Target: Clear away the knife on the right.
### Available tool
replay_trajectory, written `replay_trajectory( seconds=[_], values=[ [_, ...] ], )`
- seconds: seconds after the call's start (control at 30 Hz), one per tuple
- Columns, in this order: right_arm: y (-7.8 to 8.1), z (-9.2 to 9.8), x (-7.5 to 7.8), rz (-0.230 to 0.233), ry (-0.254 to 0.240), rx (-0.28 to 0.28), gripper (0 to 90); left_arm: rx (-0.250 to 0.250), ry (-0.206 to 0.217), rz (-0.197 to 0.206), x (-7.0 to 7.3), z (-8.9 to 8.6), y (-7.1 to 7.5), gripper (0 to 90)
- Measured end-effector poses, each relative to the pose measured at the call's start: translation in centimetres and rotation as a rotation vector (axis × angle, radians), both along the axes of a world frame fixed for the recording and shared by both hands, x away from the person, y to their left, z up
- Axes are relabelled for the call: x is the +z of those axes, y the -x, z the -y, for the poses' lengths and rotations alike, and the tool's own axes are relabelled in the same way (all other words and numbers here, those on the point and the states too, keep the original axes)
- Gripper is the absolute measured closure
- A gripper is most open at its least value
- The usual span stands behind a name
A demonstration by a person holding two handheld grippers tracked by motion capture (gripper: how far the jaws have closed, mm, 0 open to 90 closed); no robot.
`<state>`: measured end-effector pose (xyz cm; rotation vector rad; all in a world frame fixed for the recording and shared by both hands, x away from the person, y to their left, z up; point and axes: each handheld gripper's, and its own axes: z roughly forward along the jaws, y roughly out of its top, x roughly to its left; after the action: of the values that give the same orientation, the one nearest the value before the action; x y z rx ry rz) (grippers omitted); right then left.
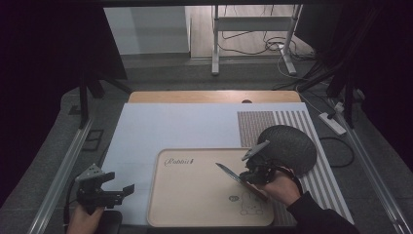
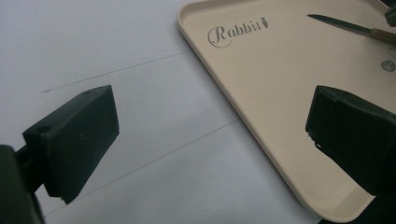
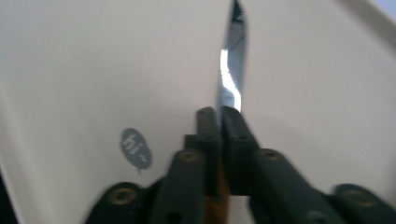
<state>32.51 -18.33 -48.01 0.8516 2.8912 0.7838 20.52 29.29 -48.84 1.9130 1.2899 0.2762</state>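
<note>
Table (image 1: 146, 126) under a pale sheet carries everything inspected here. Mat (image 1: 292, 122) with stripes lies at 3 o'clock on that sheet, and a dark round dome-shaped object (image 1: 287, 146) sits on it, just beyond your right hand. Tray (image 1: 195, 195), beige and marked "Rabbit", occupies 5 o'clock of the sheet, nearest you. Your left tongs (image 1: 119, 191) rest at 8 o'clock, just outside the tray's left edge; in the left gripper view the jaws stand wide apart with nothing between them, over bare sheet and the tray's (image 2: 261, 93) corner. Your right tongs (image 1: 249, 175) sit at 3 o'clock over the tray, clamped narrow on the knife (image 1: 229, 172). In the right gripper view the jaws press both sides of the knife's (image 3: 232, 79) brown handle where it meets the blade. The blade points toward 10 o'clock across the tray; whether its tip touches the surface cannot be told.
</note>
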Motion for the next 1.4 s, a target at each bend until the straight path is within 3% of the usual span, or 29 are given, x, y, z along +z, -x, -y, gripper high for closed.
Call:
replay_trajectory(
  seconds=[0.13,0.27,0.33,0.47,0.83,1.4],
  values=[
    [0.3,-1.8,-0.5,-0.009,0.044,0.088,89.2,0.0,-0.002,0.0,0.0,0.0,0.0,2.8],
    [0.1,-2.7,-1.6,-0.019,0.08,0.114,89.3,0.0,-0.001,0.001,0.0,0.0,0.0,2.8],
    [-0.1,-2.6,-2.0,-0.027,0.094,0.106,89.3,0.0,-0.001,0.001,0.0,0.0,0.0,2.8],
    [-0.4,-1.8,-2.0,-0.035,0.078,0.073,89.3,0.0,-0.002,0.003,0.0,0.0,0.0,2.8],
    [-1.3,1.5,-1.8,-0.048,0.074,-0.031,89.3,0.003,-0.005,0.003,0.0,0.1,0.0,3.0],
    [-1.2,4.4,-1.7,-0.087,0.054,-0.102,89.3,0.005,-0.005,0.002,0.0,0.1,0.0,3.0]
  ],
)
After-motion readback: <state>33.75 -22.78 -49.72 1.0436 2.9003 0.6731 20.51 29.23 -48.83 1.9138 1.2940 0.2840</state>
